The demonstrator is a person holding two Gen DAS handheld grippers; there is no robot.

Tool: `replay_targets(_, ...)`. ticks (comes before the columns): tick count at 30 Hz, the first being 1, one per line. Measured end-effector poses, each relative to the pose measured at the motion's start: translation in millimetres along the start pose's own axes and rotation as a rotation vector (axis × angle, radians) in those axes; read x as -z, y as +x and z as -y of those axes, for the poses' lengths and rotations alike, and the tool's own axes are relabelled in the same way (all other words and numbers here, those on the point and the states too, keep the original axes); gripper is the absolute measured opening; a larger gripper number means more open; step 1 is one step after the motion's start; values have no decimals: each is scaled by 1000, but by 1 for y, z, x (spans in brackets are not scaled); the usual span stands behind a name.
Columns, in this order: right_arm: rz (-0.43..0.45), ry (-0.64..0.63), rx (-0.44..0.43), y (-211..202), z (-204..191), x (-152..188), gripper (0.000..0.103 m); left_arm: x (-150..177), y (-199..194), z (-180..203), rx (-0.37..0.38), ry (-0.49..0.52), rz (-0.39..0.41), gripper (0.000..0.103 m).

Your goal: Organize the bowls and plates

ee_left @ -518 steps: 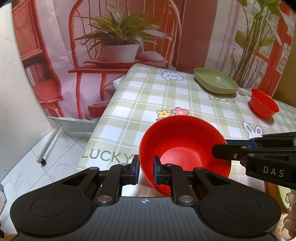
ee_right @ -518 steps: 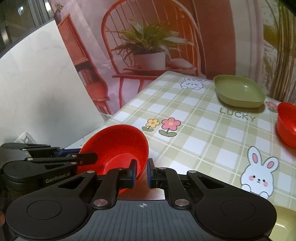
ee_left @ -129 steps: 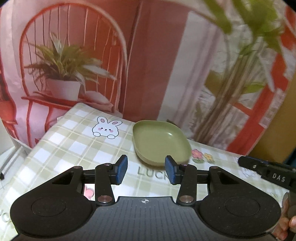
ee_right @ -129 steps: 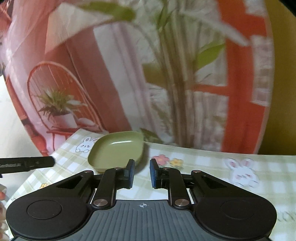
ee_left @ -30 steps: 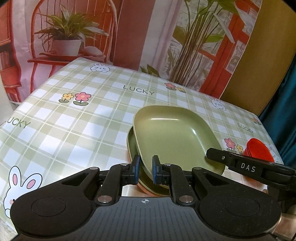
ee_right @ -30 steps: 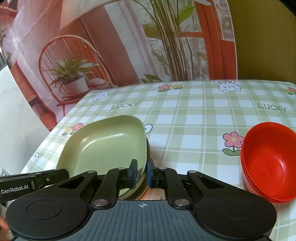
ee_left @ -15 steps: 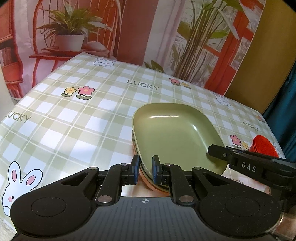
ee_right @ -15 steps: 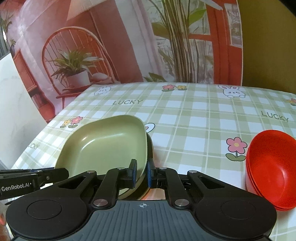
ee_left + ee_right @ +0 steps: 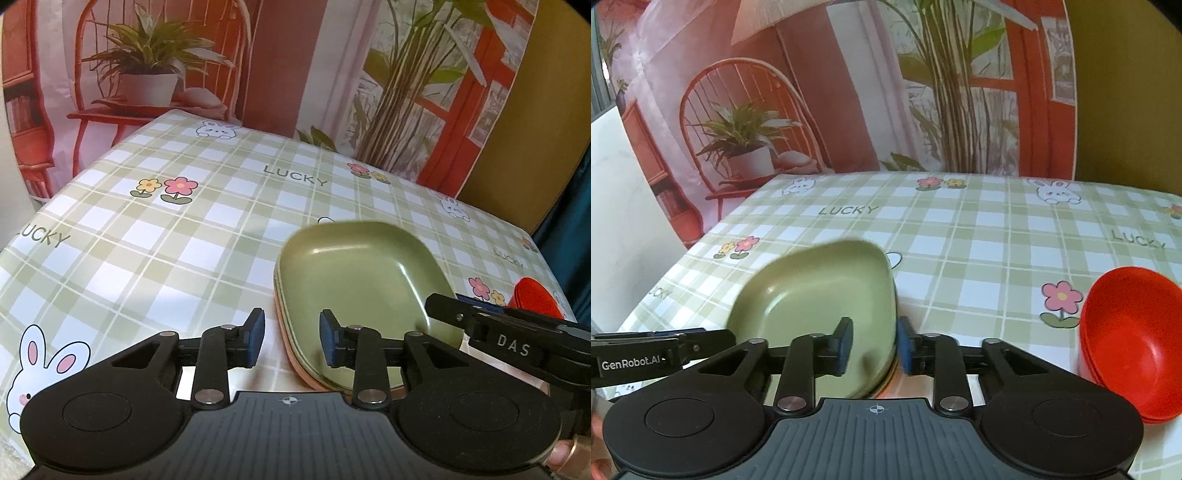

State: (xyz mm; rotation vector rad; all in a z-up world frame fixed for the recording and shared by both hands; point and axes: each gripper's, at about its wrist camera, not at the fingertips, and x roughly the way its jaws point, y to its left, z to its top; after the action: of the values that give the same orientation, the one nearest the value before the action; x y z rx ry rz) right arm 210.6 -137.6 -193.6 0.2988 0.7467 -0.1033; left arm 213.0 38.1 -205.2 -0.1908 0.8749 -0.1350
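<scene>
A shallow olive-green rounded-square plastic plate (image 9: 354, 273) lies on top of a plate stack near the front edge of the desk (image 9: 184, 229), which wears a green checked cloth; the left gripper (image 9: 291, 334) straddles its near rim, jaws opening, pads clear of it; the right gripper (image 9: 873, 345) straddles its right rim, jaws likewise opening; stacked glossy red plastic bowls (image 9: 1134, 336) sit to the right.

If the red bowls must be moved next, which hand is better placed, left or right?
Right, probably. The stacked red bowls sit just beside the right gripper, on its right; the left gripper is across the green plates. Both jaws are opening.
</scene>
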Motion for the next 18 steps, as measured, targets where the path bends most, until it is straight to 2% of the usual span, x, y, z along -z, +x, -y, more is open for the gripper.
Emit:
replay_targets(8, -11, 36, 19, 5, 10, 1, 26, -2, 2, -2, -2, -4, -6, 34)
replay_targets(18, -95, 33, 52, 21, 8, 12, 27, 0, 6, -2, 2, -1, -23, 34)
